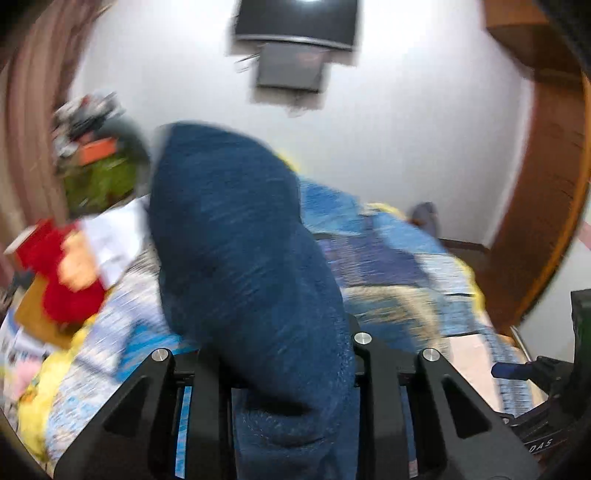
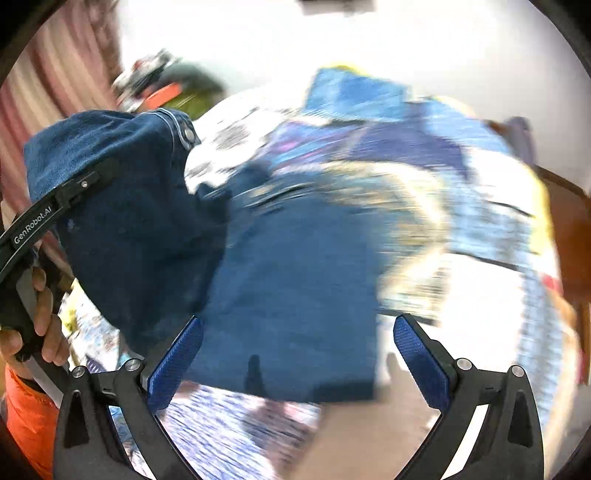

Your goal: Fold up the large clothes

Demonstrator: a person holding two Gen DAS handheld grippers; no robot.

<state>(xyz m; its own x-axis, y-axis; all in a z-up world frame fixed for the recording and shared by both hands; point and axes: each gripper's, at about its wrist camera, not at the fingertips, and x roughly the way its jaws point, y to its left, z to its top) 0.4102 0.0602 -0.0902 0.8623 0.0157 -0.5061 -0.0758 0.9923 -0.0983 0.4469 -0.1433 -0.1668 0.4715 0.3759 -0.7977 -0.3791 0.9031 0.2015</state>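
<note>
1. White walls close off a bedroom whose bed [image 2: 480, 229] wears a blue and yellow patterned cover.
2. Bottom centre of the left wrist view, the left gripper [image 1: 291, 398] is clenched on a fold of blue jeans [image 1: 236, 236], which rises to the upper left.
3. Lower in the right wrist view, the right gripper [image 2: 297, 354] stands released, its blue pads [image 2: 417, 358] wide apart over the denim on the bed.
4. Far up, a dark screen [image 1: 295, 22] hangs on the wall.

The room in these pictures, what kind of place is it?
Most likely a bedroom in a home. A bed with a patterned blue and yellow bedspread fills the view, a dark screen hangs on the white wall, and a pink curtain hangs at the side.
</note>
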